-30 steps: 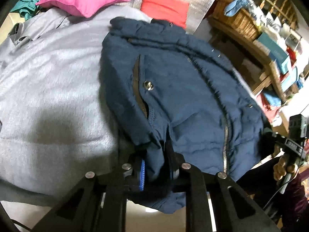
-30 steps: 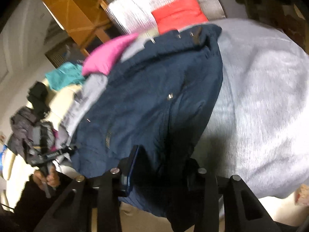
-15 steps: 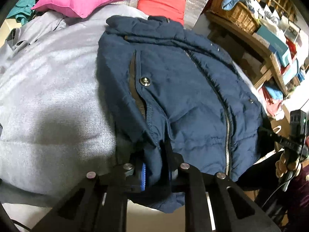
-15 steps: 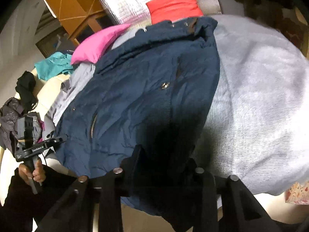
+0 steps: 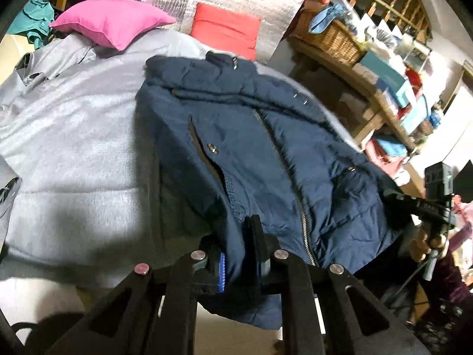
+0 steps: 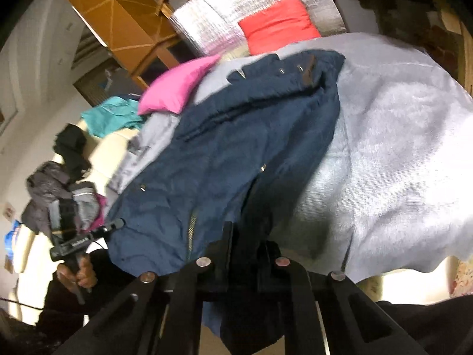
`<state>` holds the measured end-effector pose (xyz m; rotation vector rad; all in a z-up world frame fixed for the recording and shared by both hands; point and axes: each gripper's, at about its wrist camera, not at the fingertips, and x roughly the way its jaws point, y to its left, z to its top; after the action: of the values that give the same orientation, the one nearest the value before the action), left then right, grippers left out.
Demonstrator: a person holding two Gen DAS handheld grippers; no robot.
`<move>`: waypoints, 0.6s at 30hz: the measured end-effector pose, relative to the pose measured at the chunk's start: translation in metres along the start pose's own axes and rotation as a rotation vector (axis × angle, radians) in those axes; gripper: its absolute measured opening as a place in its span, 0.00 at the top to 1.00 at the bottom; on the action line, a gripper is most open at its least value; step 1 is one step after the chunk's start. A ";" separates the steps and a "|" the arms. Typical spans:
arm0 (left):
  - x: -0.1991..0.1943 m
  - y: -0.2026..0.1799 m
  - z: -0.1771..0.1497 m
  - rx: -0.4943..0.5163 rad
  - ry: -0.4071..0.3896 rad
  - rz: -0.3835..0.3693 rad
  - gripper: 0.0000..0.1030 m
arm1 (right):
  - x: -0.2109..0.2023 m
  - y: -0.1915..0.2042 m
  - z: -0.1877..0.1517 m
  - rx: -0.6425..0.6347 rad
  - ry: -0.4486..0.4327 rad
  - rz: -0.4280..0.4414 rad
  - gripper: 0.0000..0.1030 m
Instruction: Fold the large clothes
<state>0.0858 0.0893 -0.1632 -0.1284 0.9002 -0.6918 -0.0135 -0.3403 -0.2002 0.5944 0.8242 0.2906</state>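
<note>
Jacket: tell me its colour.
Navy blue jacket with a metal zip down the front, clearest in the left wrist view.

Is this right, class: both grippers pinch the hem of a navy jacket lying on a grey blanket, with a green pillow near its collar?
Not quite. The pillow near the collar is pink, not green, as the left wrist view shows. The rest holds: the left gripper and right gripper both pinch the hem of the navy jacket, which lies on the grey blanket.
</note>
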 end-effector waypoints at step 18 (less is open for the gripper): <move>-0.069 0.009 0.105 -0.118 -0.142 -0.186 0.87 | -0.071 0.007 0.077 0.078 -0.262 0.230 0.89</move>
<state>0.1406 0.1192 -0.0540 -0.3653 0.7980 -0.7915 -0.0013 -0.3966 -0.1126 0.7842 0.5165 0.3817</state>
